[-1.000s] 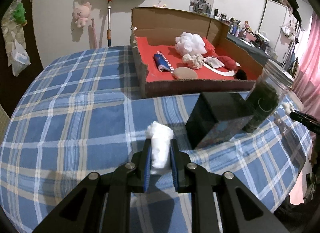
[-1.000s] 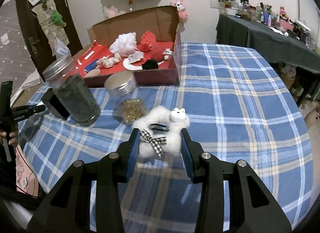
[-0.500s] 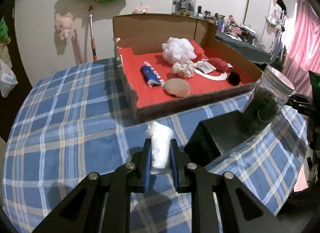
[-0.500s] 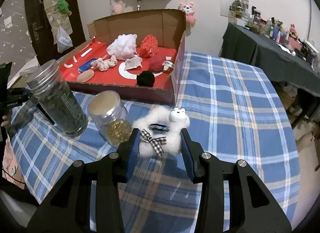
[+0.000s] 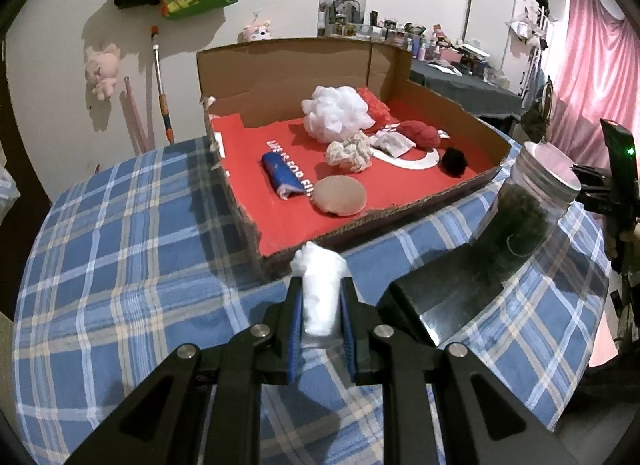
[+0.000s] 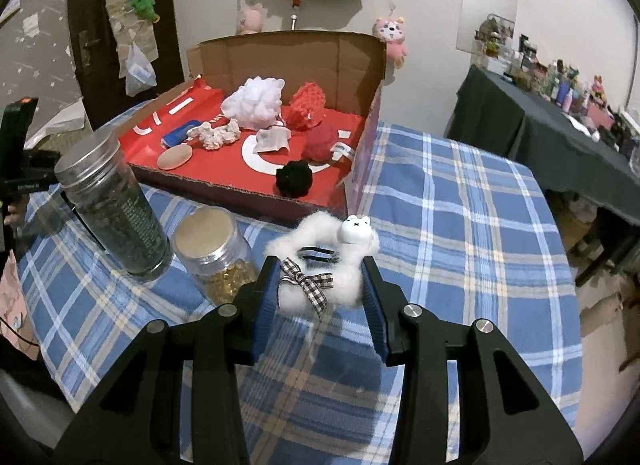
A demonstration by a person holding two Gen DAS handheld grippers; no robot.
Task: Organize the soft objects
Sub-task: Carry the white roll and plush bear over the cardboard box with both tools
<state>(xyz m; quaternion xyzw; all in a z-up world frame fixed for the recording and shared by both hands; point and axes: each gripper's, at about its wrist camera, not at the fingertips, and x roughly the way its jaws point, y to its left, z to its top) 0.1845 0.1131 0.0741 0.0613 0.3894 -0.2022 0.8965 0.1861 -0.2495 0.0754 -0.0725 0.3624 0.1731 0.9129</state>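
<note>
Above the plaid table (image 5: pixel 120 249), left claw (image 5: pixel 322 305) pinches half-hidden white wad (image 5: pixel 320 285); right claw (image 6: pixel 322 293) clamps fluffy toy (image 6: pixel 320 261).

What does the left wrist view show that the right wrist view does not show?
Only the left wrist view shows the left gripper, its jaws shut on a white cotton wad, and a black box beside it.

Only the right wrist view shows the right gripper, its jaws shut on a fluffy white scrunchie with a checked bow, and a short jar of golden beads.

Both show the cardboard box with the white pouf, the black pompom, the tall dark jar and the blue plaid cloth.
</note>
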